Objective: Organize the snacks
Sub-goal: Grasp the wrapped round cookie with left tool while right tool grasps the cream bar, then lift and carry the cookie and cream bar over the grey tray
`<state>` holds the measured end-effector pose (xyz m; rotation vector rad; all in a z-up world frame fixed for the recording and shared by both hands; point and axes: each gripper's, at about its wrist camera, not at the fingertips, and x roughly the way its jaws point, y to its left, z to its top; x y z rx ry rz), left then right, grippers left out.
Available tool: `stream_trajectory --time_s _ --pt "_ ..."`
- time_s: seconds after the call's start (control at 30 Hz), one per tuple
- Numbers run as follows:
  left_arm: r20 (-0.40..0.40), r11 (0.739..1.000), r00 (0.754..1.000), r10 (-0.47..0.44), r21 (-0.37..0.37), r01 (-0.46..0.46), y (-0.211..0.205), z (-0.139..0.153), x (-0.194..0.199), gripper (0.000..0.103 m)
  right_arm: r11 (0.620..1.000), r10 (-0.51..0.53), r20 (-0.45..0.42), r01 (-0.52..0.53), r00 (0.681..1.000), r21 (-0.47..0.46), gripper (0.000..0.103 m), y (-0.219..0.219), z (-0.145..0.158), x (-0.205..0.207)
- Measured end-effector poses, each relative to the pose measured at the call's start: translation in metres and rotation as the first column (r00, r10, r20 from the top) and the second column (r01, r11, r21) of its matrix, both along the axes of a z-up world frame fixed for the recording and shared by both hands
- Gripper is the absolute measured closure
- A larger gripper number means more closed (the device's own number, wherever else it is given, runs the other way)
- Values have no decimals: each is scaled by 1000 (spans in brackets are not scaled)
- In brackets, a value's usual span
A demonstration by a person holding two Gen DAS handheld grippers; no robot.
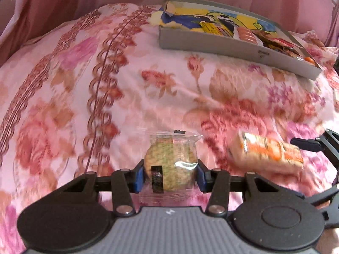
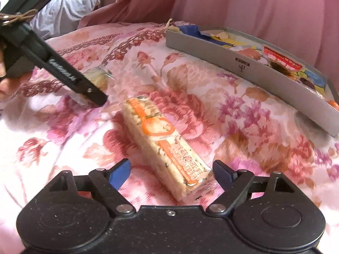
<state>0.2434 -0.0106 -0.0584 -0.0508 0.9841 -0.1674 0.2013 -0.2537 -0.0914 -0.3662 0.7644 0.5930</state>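
Observation:
A round cracker in a clear wrapper (image 1: pixel 169 158) sits between the blue pads of my left gripper (image 1: pixel 170 175), which is shut on it just above the floral bedspread. To its right lies a long orange-and-white cracker pack (image 1: pixel 269 154). In the right wrist view this pack (image 2: pixel 161 139) lies lengthwise on the bedspread, its near end between the spread fingers of my open right gripper (image 2: pixel 171 170). A flat grey box (image 1: pixel 211 42) holding several colourful snack packets rests at the back right. The left gripper (image 2: pixel 93 93) with the round cracker (image 2: pixel 97 78) shows at the left of the right wrist view.
Everything lies on a soft pink floral bedspread (image 1: pixel 106 97). Pink curtains (image 2: pixel 254 6) hang behind the grey box (image 2: pixel 233 67). Pale crumpled fabric (image 2: pixel 70 2) lies at the back left. A hand (image 2: pixel 4 84) holds the left gripper at the left edge.

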Motion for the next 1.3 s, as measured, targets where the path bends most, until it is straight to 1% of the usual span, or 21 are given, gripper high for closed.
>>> stream_trajectory --time_s 0.1,0.17,0.27,0.37,0.43,0.47,0.53,0.6,0.67,0.73,0.77,0.83,0.93,1.0,1.03,1.13,1.2,1.3 --pt "-2 1000 1000 -9 -15 8 6 0 -19 52 1000 -16 -35 17 999 14 23 3 6 -12" --pt "0 1000 1000 -17 -27 17 10 -1 -31 52 1000 -19 -48 21 999 22 24 7 12 -24" --pt "16 1000 1000 -14 -27 15 13 -5 -44 52 1000 -30 -11 30 999 -5 25 16 21 -43" --pt "57 1000 998 -16 -20 18 14 -8 -55 52 998 -64 11 64 998 5 24 22 26 -52" --pt "76 1000 997 -12 -15 13 13 -10 -60 52 995 -97 35 97 995 10 19 23 26 -52" --pt "84 1000 996 -14 -7 15 11 -10 -61 52 993 -118 62 118 991 7 16 24 25 -51" --pt "96 1000 995 -25 11 24 8 -11 -62 52 990 -140 80 140 987 11 16 23 20 -47" --pt "104 999 994 -32 24 30 6 -11 -63 52 985 -169 68 167 983 32 16 18 14 -39" --pt "110 999 993 -34 31 31 5 -12 -63 52 979 -196 34 193 980 68 17 13 7 -30" --pt "115 999 993 -35 36 31 4 -14 -63 52 970 -224 -9 224 975 90 20 13 0 -23" --pt "116 999 993 -36 38 31 4 -14 -63 52 965 -241 -30 243 970 99 24 13 -3 -21" --pt "115 999 993 -32 34 29 3 -14 -62 52 951 -273 -68 280 960 132 26 15 -5 -18" --pt "108 1000 994 -23 14 22 5 -14 -60 52 948 -289 -61 294 955 119 32 23 -3 -19" --pt "107 1000 994 -22 9 21 5 -15 -59 52 948 -289 -55 294 956 121 40 26 -3 -23" --pt "107 1000 994 -22 10 21 5 -15 -59 52 948 -291 -53 296 955 118 42 27 -2 -25" --pt "107 1000 994 -24 9 23 5 -15 -59 52 934 -329 -67 335 942 120 51 31 0 -31" --pt "106 1000 994 -27 8 26 5 -14 -59 52 932 -344 -47 347 938 101 62 39 2 -39" --pt "109 999 994 -34 11 33 2 -14 -61 52 928 -363 -12 363 932 79 64 51 5 -49"
